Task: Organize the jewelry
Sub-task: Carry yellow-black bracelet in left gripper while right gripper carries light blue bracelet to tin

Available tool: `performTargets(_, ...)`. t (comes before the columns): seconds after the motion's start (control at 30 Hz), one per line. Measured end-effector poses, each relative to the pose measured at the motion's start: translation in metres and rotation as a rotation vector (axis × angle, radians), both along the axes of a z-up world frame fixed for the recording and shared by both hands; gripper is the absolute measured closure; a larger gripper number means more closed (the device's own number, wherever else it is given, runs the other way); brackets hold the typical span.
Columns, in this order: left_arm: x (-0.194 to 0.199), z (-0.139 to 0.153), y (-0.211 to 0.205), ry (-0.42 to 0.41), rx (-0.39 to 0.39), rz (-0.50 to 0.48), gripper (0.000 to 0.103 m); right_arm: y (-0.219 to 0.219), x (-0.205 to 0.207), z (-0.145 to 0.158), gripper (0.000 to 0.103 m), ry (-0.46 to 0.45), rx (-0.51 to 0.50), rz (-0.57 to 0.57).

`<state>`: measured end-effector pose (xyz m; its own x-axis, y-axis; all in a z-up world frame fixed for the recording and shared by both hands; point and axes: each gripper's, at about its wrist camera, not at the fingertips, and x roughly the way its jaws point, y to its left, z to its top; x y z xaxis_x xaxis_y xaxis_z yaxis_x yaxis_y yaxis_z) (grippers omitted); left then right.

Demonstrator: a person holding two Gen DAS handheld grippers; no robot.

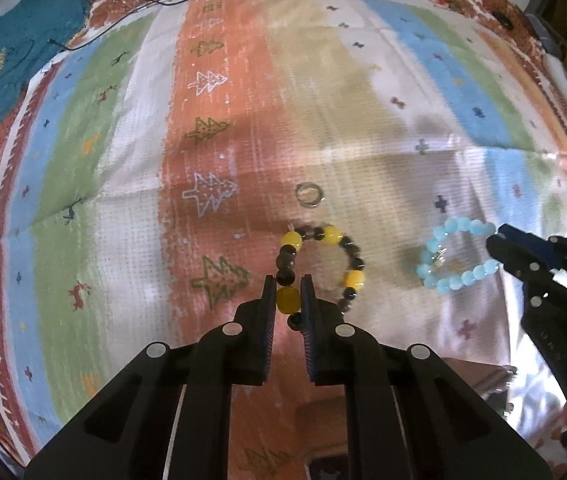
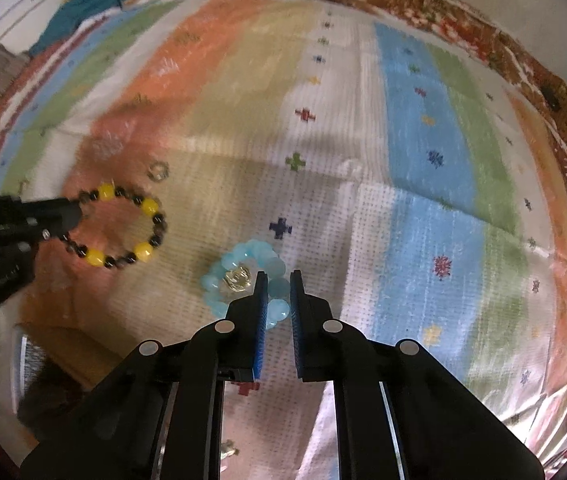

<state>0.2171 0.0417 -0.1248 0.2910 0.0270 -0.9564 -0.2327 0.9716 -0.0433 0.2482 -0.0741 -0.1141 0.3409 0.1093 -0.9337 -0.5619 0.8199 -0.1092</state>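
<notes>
The task is at an early stage: the left tool [image 1: 288, 294] is clamped on the yellow-and-dark bracelet [image 1: 353, 280], the right tool [image 2: 277, 282] on the pale blue bracelet [image 2: 243, 254], both just above the striped cloth [image 1: 123, 160], while a small ring [image 1: 308, 194] lies unsorted.

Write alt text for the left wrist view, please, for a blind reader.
The left tool is shut on a yellow-and-dark bead bracelet over a striped cloth. At right, the right tool grips a light blue bead bracelet; a small metal ring lies beyond.
</notes>
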Motion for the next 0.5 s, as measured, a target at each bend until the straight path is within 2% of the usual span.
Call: performTargets(0.5, -0.018, 0.051, -0.015, -0.125, -0.032, -0.041, 0.091, 0.004, -0.028, 0.037, 0.091, -0.064, 0.091, 0.039)
